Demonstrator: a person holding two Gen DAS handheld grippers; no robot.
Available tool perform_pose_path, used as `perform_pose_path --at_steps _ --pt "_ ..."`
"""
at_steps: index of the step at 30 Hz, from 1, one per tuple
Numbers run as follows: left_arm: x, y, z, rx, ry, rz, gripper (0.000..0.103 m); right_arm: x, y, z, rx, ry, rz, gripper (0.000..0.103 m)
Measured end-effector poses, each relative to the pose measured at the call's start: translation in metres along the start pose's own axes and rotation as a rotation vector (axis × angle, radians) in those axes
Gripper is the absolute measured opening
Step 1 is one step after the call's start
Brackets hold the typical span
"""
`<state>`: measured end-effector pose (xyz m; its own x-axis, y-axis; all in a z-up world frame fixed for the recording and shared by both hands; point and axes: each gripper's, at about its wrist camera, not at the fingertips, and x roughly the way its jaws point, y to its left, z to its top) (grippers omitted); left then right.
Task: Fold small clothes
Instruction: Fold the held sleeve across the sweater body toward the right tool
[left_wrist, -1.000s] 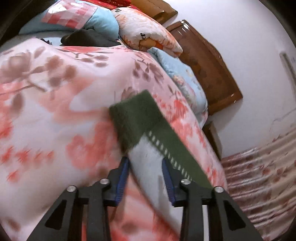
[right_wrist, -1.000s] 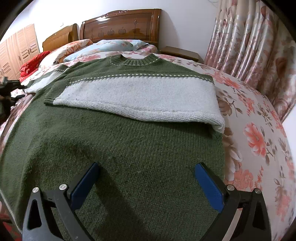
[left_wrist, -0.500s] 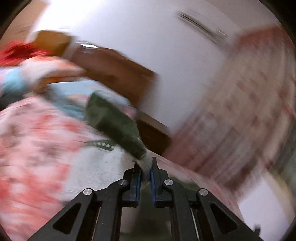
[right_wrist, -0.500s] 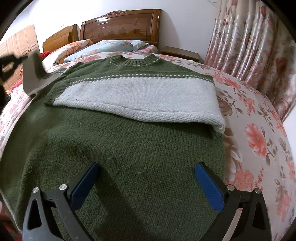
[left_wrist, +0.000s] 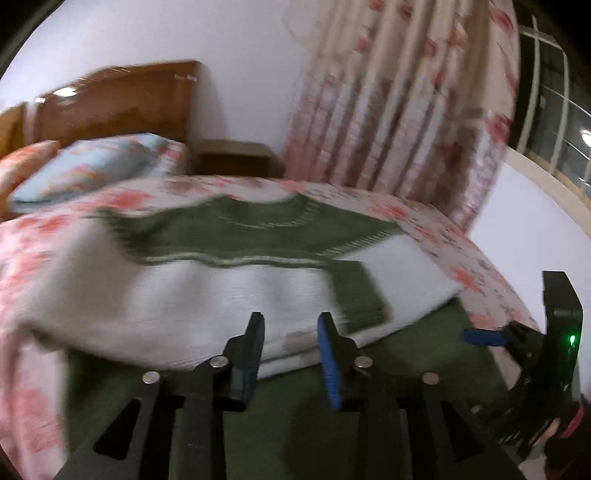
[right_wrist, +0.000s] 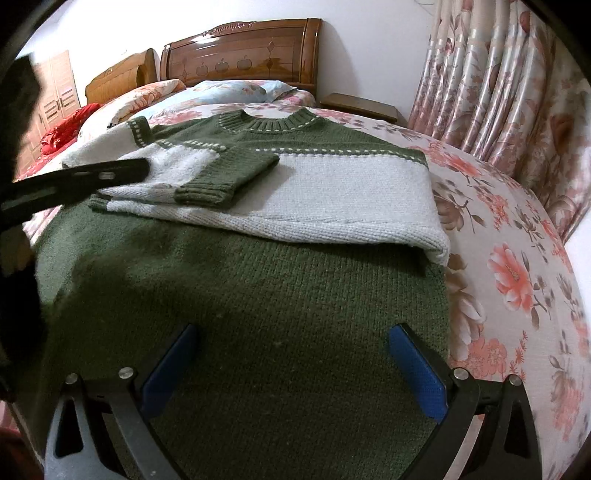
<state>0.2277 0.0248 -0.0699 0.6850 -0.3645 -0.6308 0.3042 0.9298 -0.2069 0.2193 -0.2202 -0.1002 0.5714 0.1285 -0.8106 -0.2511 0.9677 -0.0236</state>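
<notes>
A green and white knit sweater (right_wrist: 258, 295) lies flat on the bed, collar at the far end; it also shows in the left wrist view (left_wrist: 240, 288). Its left sleeve (right_wrist: 221, 173) lies folded across the white chest band, green cuff toward me. The right sleeve is folded in too. My left gripper (left_wrist: 291, 332) is open and empty, just above the sweater near the sleeve; it shows in the right wrist view (right_wrist: 144, 170) as a dark bar. My right gripper (right_wrist: 291, 339) is wide open and empty over the green lower part.
The bed has a floral pink cover (right_wrist: 517, 266) and pillows (right_wrist: 229, 92) before a wooden headboard (right_wrist: 240, 55). A nightstand (right_wrist: 362, 105) and floral curtains (right_wrist: 498, 92) stand at the right. Red cloth (right_wrist: 62, 133) lies far left.
My left gripper closed on the left sleeve, carried it across onto the chest, and has opened and let go. My right gripper has not moved.
</notes>
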Motion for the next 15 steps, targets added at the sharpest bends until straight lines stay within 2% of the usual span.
perform_pose_path --at_steps 2,4,7,11,15 --pt "-0.016 0.027 -0.005 -0.071 -0.042 0.096 0.031 0.000 0.000 0.001 0.000 0.000 0.001 0.103" --pt "-0.022 0.057 -0.013 -0.190 -0.071 0.150 0.031 0.000 0.000 0.000 0.000 0.000 0.000 0.103" --pt "-0.021 0.095 -0.027 -0.389 -0.065 0.135 0.029 0.000 0.000 0.000 0.000 0.000 0.000 0.103" --pt "-0.016 0.099 -0.030 -0.418 -0.093 0.175 0.030 -0.002 -0.001 0.001 0.005 -0.010 0.016 0.103" --pt "-0.013 0.094 -0.027 -0.381 -0.094 0.207 0.031 -0.023 -0.010 0.012 0.108 -0.121 0.147 0.103"
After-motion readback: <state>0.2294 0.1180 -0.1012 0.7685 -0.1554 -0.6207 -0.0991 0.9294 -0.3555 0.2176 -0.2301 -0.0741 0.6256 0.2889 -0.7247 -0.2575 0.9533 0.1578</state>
